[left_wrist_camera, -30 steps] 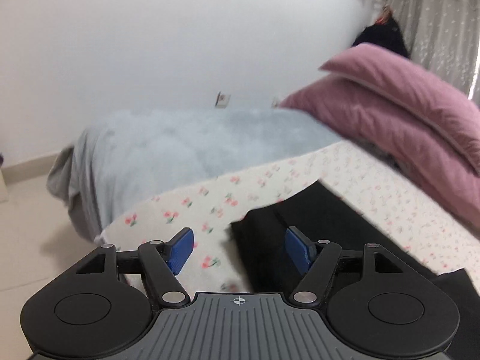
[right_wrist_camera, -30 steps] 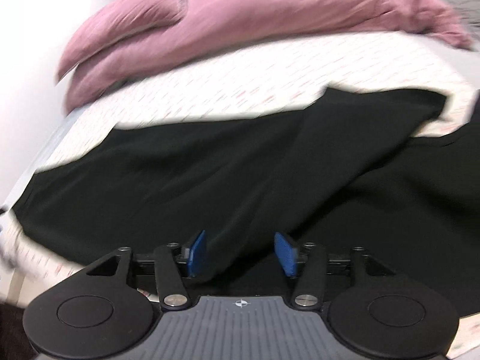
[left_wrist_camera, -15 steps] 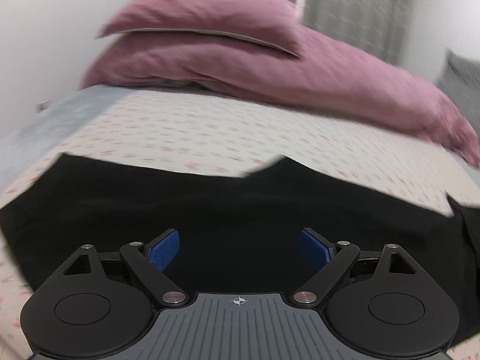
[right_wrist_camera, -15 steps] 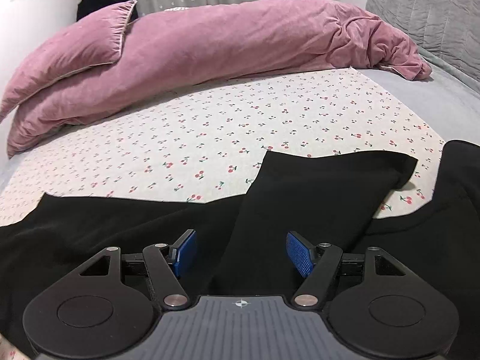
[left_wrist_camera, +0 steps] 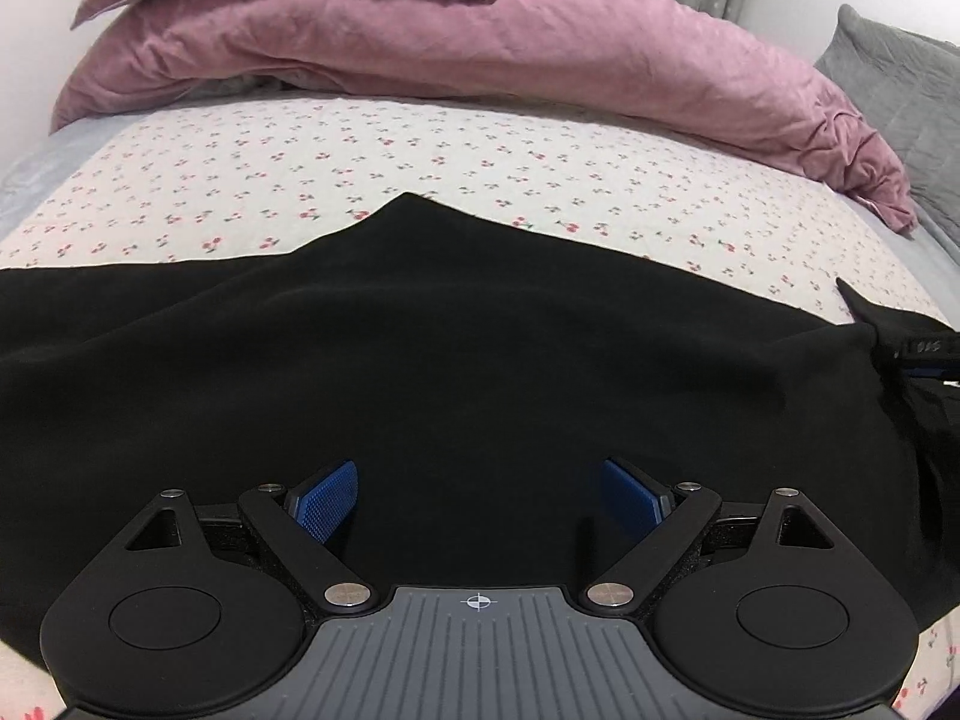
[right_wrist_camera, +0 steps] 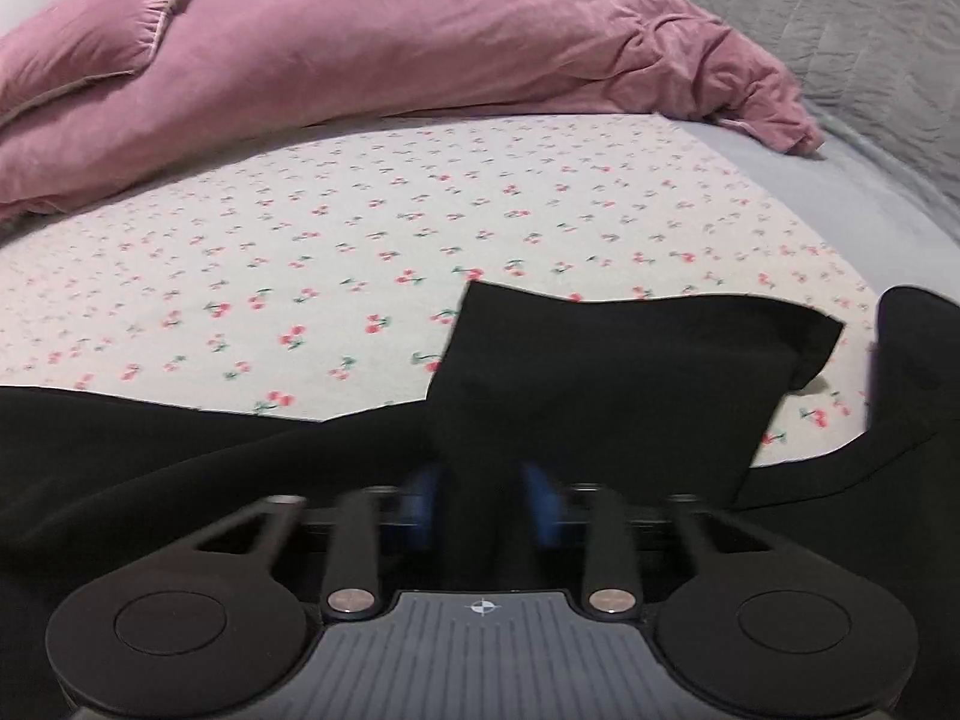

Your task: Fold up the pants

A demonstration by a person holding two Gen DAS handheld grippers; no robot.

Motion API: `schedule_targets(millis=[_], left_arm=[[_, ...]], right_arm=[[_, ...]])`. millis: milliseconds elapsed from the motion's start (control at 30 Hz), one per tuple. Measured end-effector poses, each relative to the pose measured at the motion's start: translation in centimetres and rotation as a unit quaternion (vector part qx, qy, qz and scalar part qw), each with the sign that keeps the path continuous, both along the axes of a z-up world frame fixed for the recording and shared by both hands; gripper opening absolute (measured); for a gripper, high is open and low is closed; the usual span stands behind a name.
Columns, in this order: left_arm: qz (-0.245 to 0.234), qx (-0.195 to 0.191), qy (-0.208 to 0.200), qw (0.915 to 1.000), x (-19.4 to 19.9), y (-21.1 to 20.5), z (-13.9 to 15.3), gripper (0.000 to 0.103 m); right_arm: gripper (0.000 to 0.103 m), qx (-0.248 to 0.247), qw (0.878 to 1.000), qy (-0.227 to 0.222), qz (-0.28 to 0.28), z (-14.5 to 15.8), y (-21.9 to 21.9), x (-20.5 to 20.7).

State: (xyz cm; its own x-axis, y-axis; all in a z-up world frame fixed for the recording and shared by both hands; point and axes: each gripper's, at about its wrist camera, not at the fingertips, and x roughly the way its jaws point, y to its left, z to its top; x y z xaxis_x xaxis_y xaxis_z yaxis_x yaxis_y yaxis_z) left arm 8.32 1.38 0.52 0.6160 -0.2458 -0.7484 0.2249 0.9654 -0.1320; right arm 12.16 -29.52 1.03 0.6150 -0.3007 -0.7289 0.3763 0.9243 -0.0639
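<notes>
Black pants (left_wrist_camera: 456, 360) lie spread across a cherry-print sheet (left_wrist_camera: 360, 144) on a bed. My left gripper (left_wrist_camera: 480, 501) is wide open, low over the middle of the black cloth, its blue pads (left_wrist_camera: 324, 498) holding nothing. In the right wrist view a pant leg (right_wrist_camera: 600, 372) runs away from my right gripper (right_wrist_camera: 483, 507), whose blue pads (right_wrist_camera: 420, 504) are blurred and close together on a fold of the black cloth. The right gripper's edge shows at the far right of the left wrist view (left_wrist_camera: 924, 354).
A long pink duvet (left_wrist_camera: 540, 48) and a pink pillow (right_wrist_camera: 90, 48) lie across the far side of the bed. A grey quilt (right_wrist_camera: 840, 48) lies at the right. The cherry-print sheet (right_wrist_camera: 360, 240) is bare between the pants and the duvet.
My left gripper swung from the bed's end to face the pillows and came low over the pants. My right gripper's jaws closed from open onto the black cloth.
</notes>
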Motion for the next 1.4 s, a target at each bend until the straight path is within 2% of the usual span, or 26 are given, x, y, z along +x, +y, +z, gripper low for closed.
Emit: schedule_targets(millis=[33, 233, 433, 633, 800, 900, 967, 1033, 1133, 1233, 1300, 1400], left_arm=[[-0.001, -0.001, -0.001, 1.0, 0.0, -0.2, 0.0, 0.09], [-0.025, -0.014, -0.003, 0.9996, 0.0, -1.7, 0.2, 0.09], [-0.11, -0.03, -0.017, 0.9933, -1.5, -4.4, 0.3, 0.09], [-0.201, -0.053, -0.038, 0.9775, -3.4, -7.0, 0.3, 0.09], [-0.276, -0.057, -0.072, 0.9568, -5.5, -9.2, 0.3, 0.088], [-0.312, -0.048, -0.083, 0.9451, -6.6, -10.4, -0.1, 0.087], [-0.335, -0.042, -0.092, 0.9368, -7.5, -11.3, -0.4, 0.085], [-0.359, -0.031, -0.098, 0.9275, -8.2, -12.1, -0.7, 0.081], [-0.381, -0.014, -0.104, 0.9185, -9.2, -13.1, -1.4, 0.075], [-0.39, -0.005, -0.103, 0.9148, -9.5, -13.9, -2.0, 0.064], [-0.394, -0.006, -0.104, 0.9131, -9.5, -14.1, -2.2, 0.062], [-0.4, -0.011, -0.104, 0.9106, -9.4, -14.5, -2.3, 0.055]], right_arm=[[0.005, 0.0, 1.0, -0.003, -0.005, 0.2, -0.2, -0.1], [0.004, 0.043, 0.996, -0.068, -0.037, 3.2, -2.2, -3.5], [0.004, 0.078, 0.989, -0.103, -0.077, 4.4, -4.9, -9.4], [0.004, 0.088, 0.989, -0.081, -0.086, 3.2, -6.3, -13.1], [0.005, 0.07, 0.994, -0.018, -0.085, 1.0, -6.9, -13.8], [0.02, 0.044, 0.996, -0.004, -0.075, 0.6, -6.3, -13.8], [0.049, 0.023, 0.998, -0.02, -0.063, 1.1, -5.8, -13.9], [0.057, 0.013, 0.998, -0.043, -0.043, 1.6, -5.4, -13.9], [0.057, -0.015, 0.998, -0.057, -0.014, 1.8, -4.4, -13.5], [0.057, -0.047, 0.997, -0.054, 0.019, 1.2, -3.2, -12.5], [0.057, -0.06, 0.996, -0.052, 0.043, 1.0, -3.0, -11.9], [0.056, -0.081, 0.992, -0.044, 0.084, 0.4, -1.8, -10.6]])
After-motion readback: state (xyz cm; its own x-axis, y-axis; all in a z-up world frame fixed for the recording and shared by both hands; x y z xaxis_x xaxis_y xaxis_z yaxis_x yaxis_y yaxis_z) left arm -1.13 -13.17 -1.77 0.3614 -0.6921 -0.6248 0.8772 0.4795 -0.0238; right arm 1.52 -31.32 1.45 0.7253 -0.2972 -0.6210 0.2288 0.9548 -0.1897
